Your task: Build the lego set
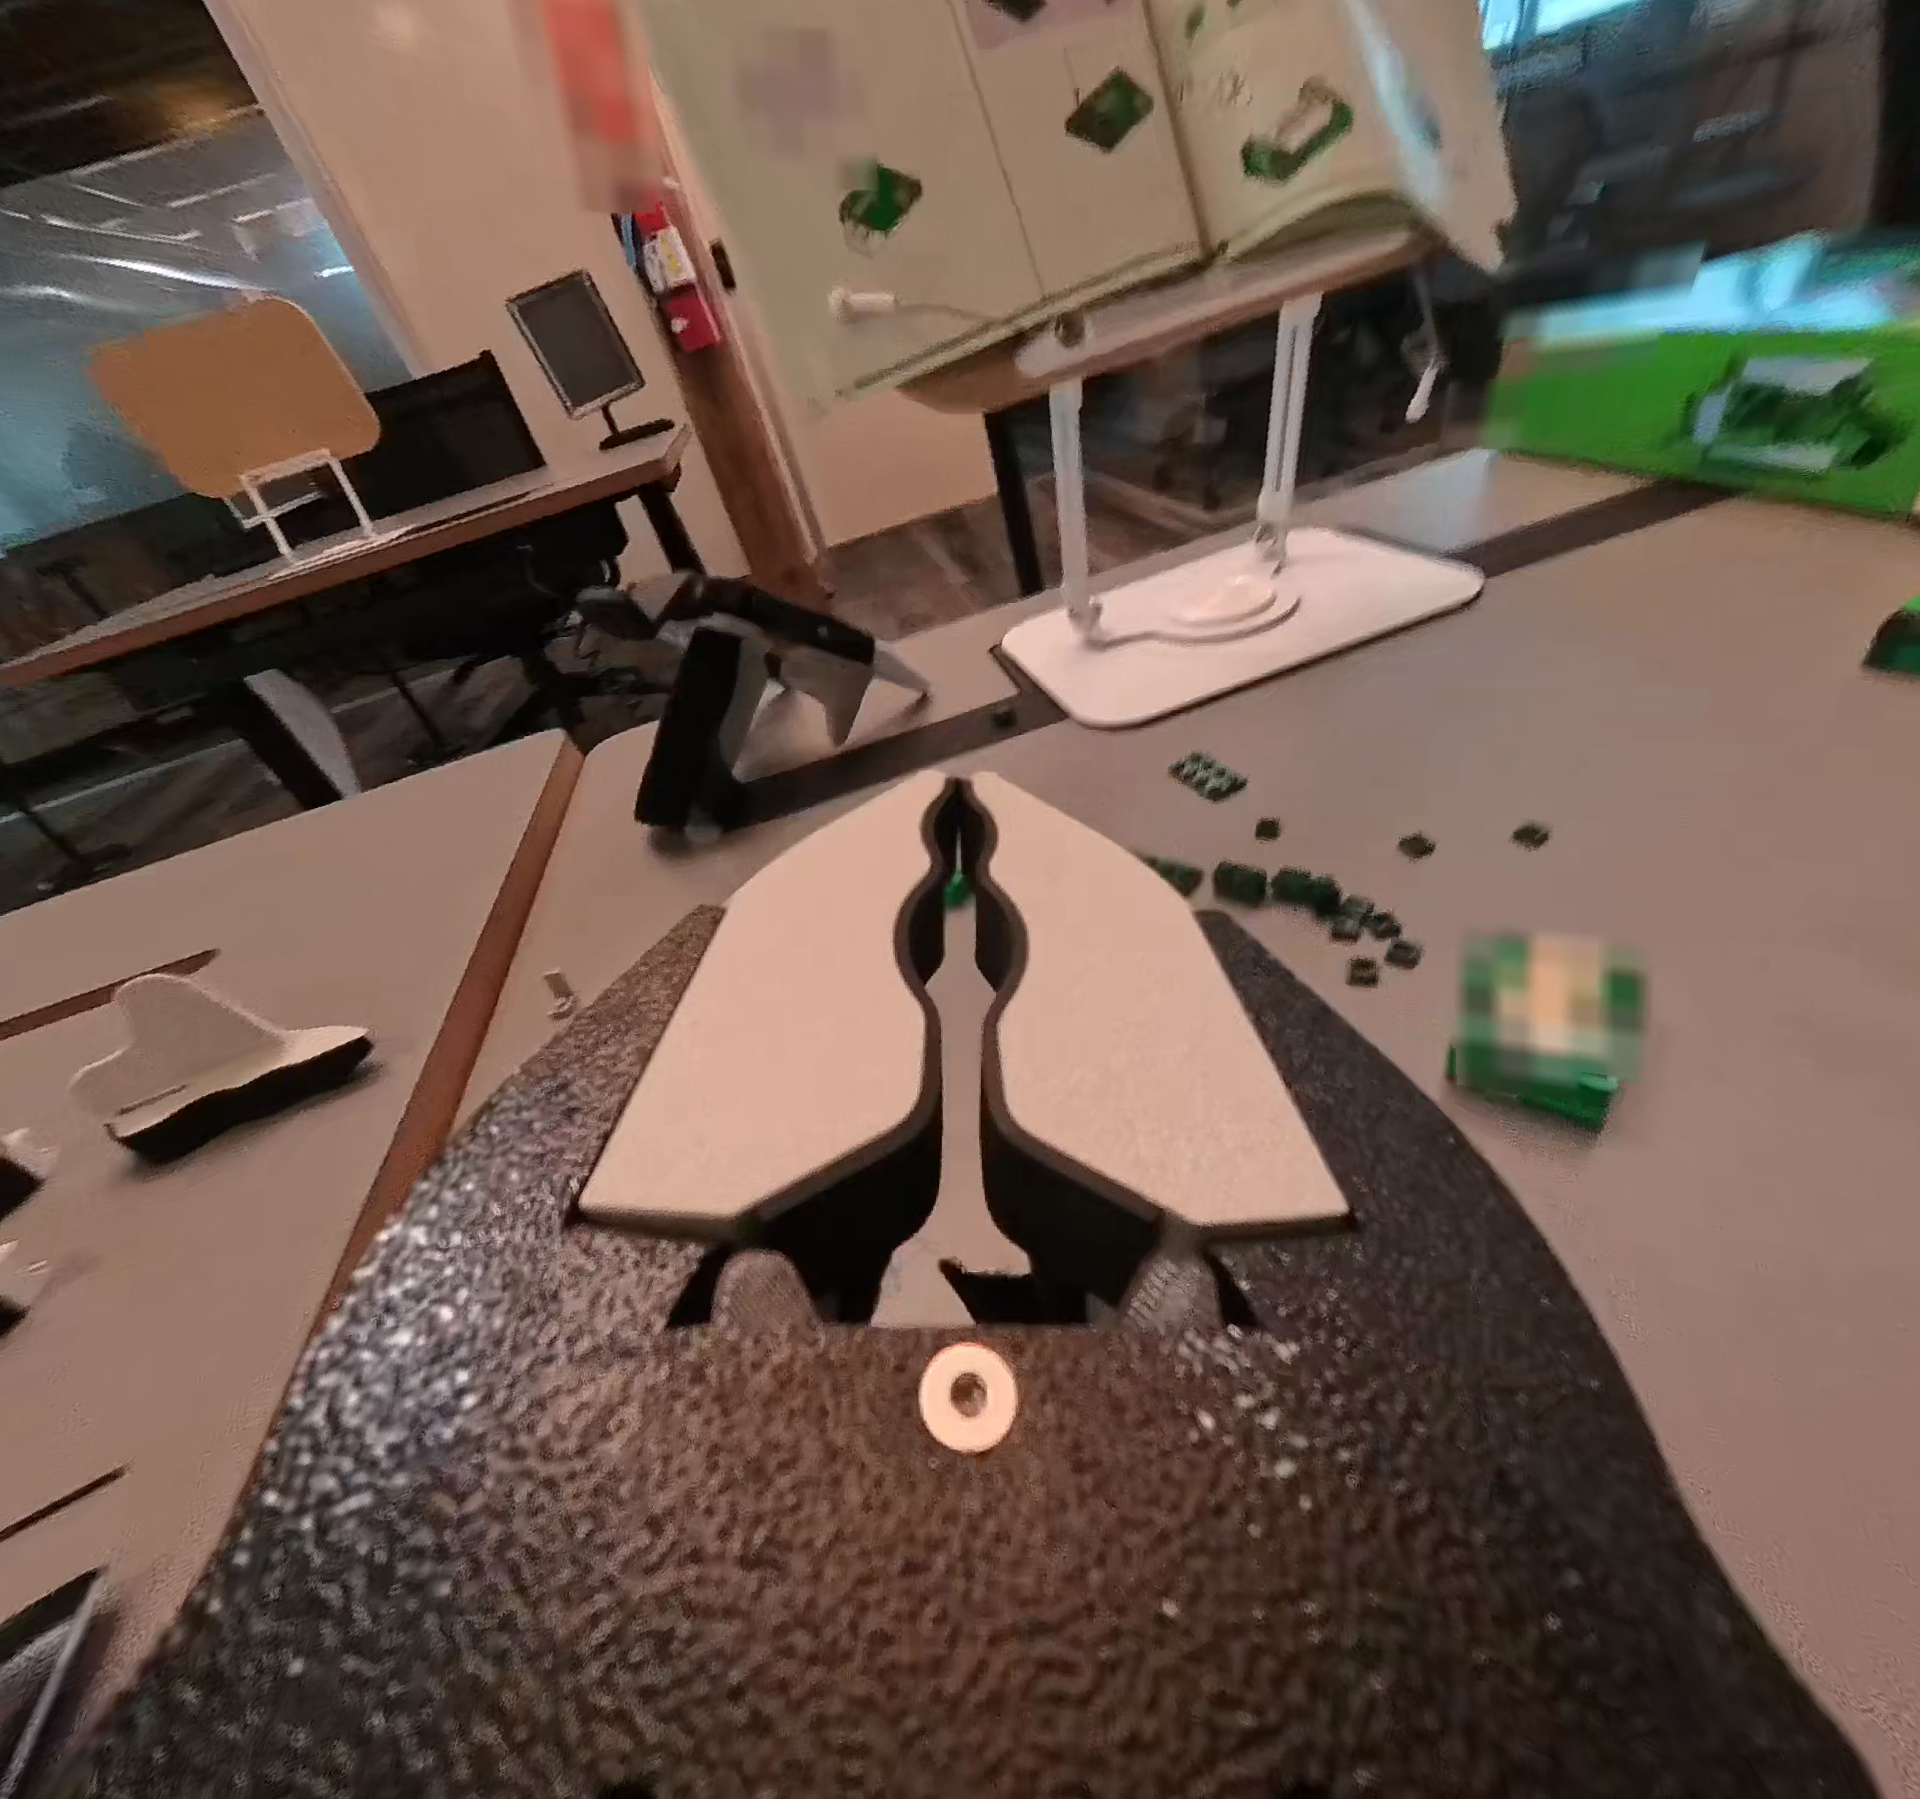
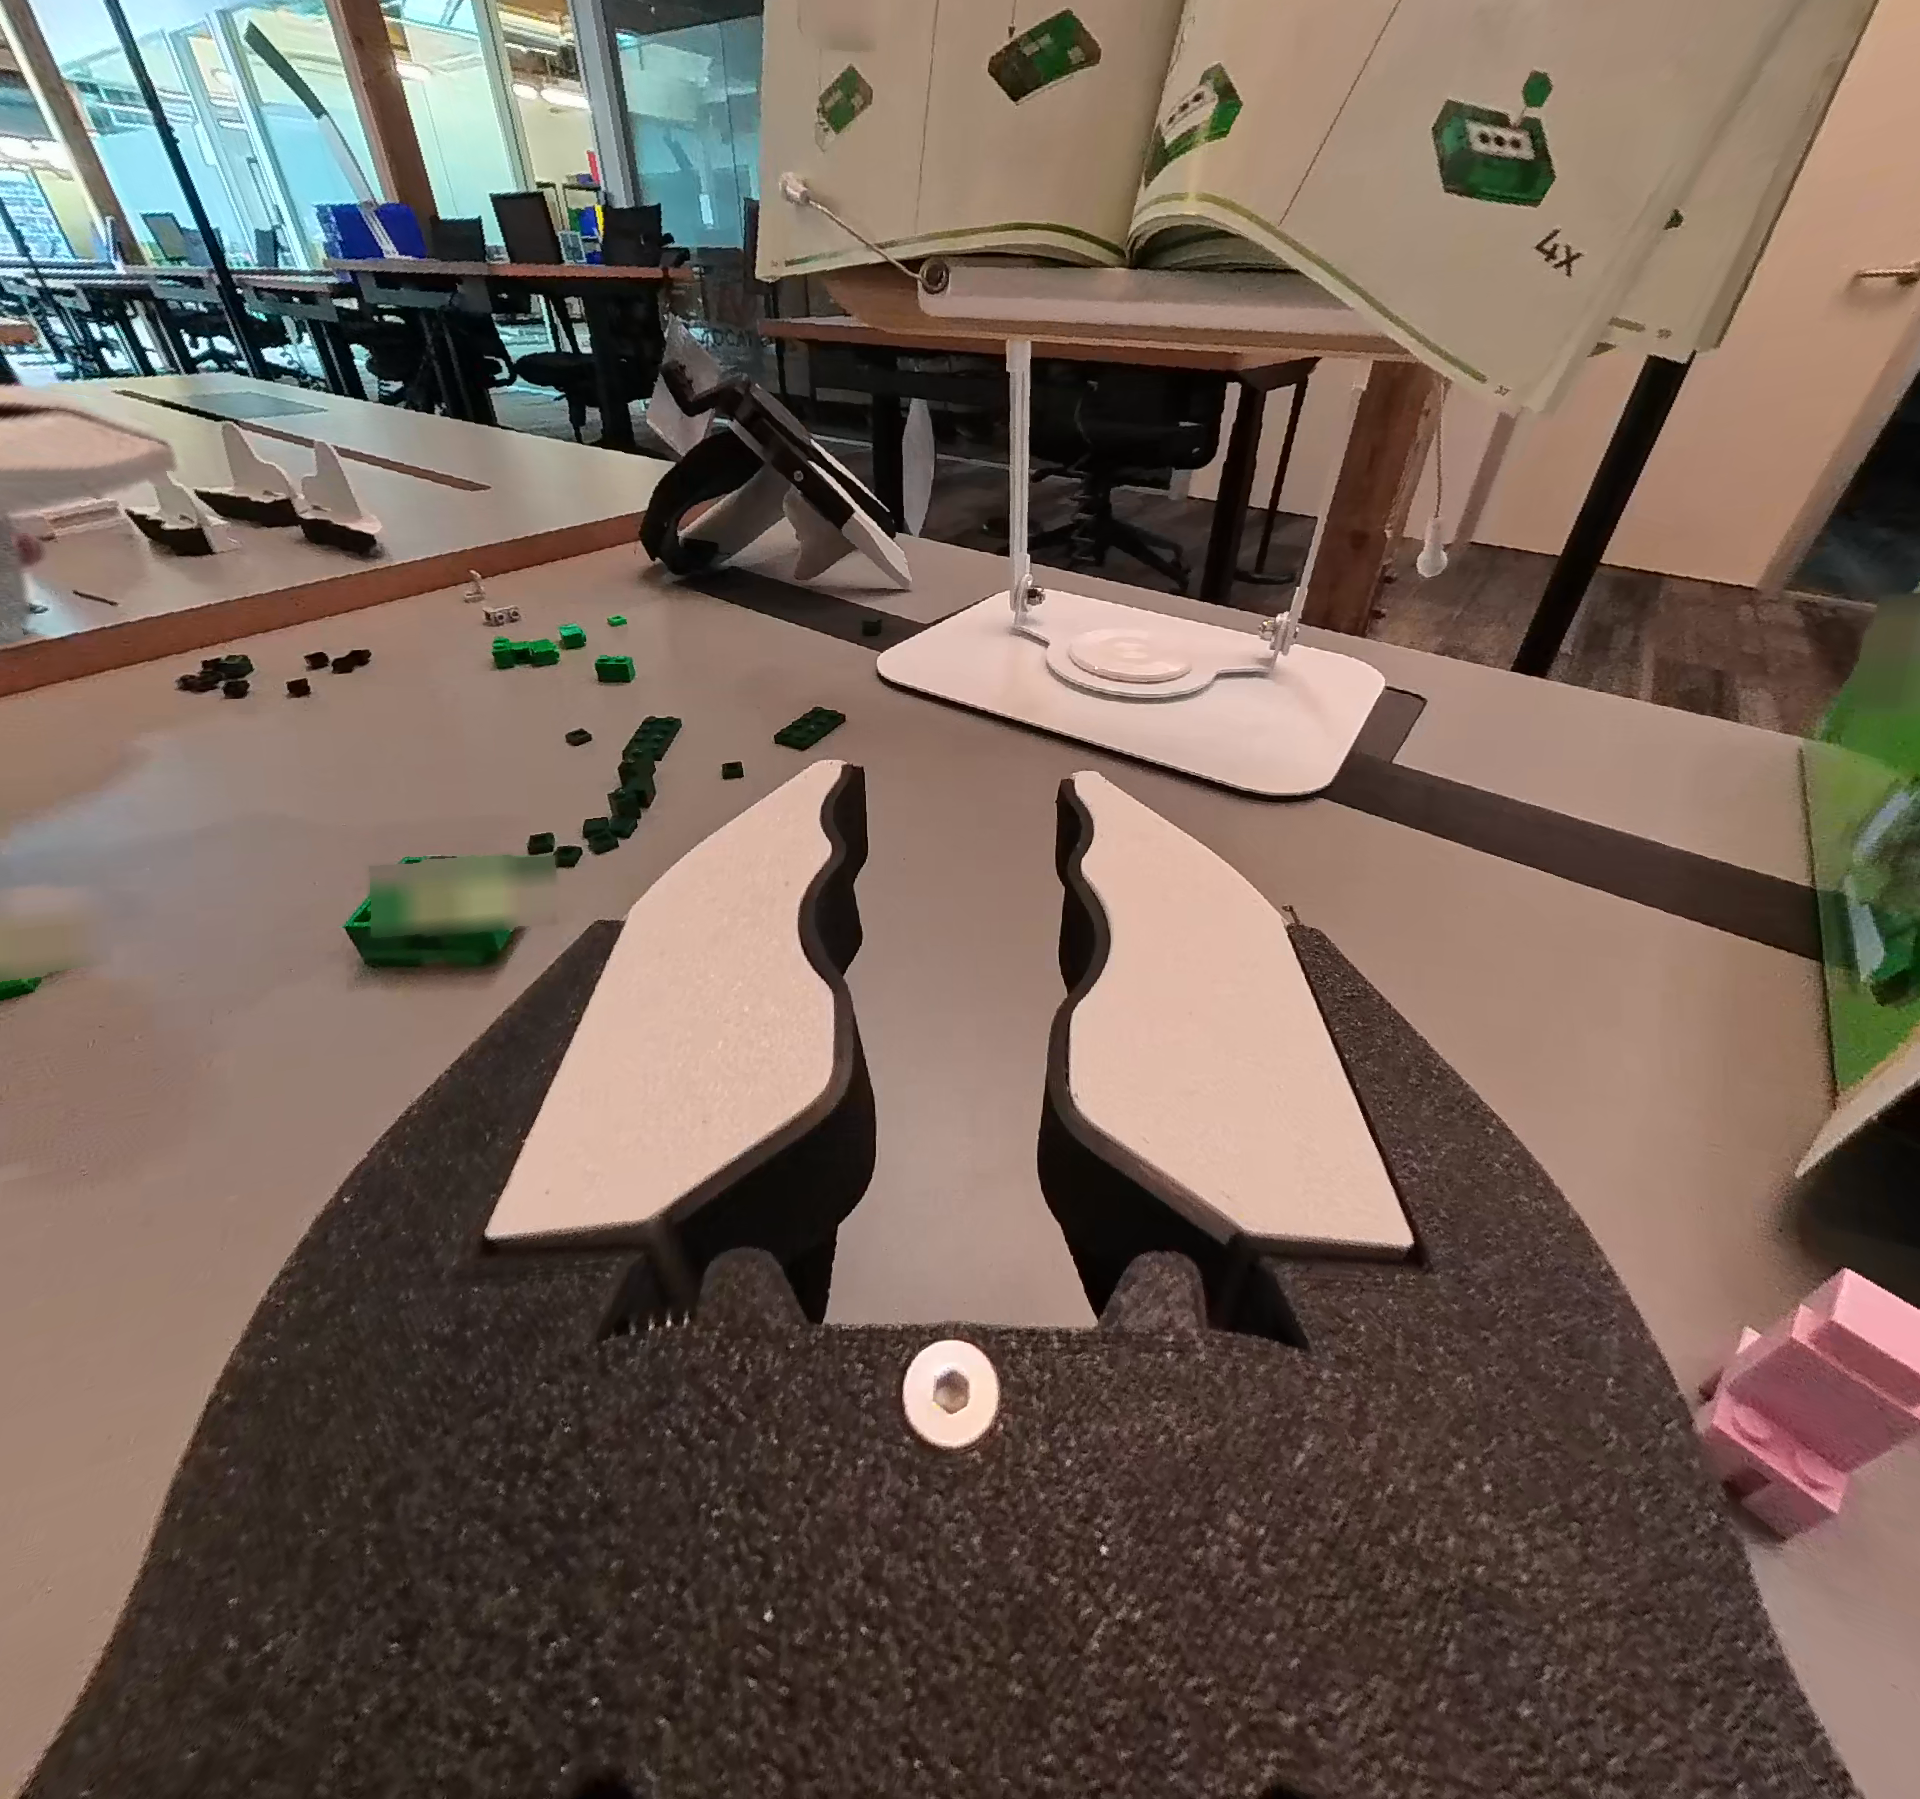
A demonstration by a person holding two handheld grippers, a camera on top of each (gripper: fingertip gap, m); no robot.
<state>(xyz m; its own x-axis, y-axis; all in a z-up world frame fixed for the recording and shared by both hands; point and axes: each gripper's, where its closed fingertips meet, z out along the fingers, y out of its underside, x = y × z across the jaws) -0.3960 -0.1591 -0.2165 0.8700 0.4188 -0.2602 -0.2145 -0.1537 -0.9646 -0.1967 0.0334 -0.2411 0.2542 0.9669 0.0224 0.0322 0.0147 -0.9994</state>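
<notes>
My left gripper [image 1: 961,799] is shut, with a small bright green piece [image 1: 954,887] showing in the narrow gap between its fingers, held above the grey table [image 1: 1558,1334]. My right gripper [image 2: 961,793] is open and empty, low over the table. A partly built green lego block lies right of the left gripper [image 1: 1538,1074] and left of the right gripper [image 2: 431,939]. Loose dark green bricks [image 1: 1309,892] lie scattered beyond it, also in the right wrist view [image 2: 634,783], with brighter green ones [image 2: 540,650] farther back.
The open instruction book [image 2: 1039,87] sits on a white stand [image 2: 1132,700] at the back. A black and white device [image 2: 769,502] leans at the table's far edge. A pink brick figure [image 2: 1808,1417] and a green box [image 2: 1860,918] are at the right. Spare gripper fingers [image 1: 218,1074] lie on the left table. There is about 30 cm between the tips of the two grippers.
</notes>
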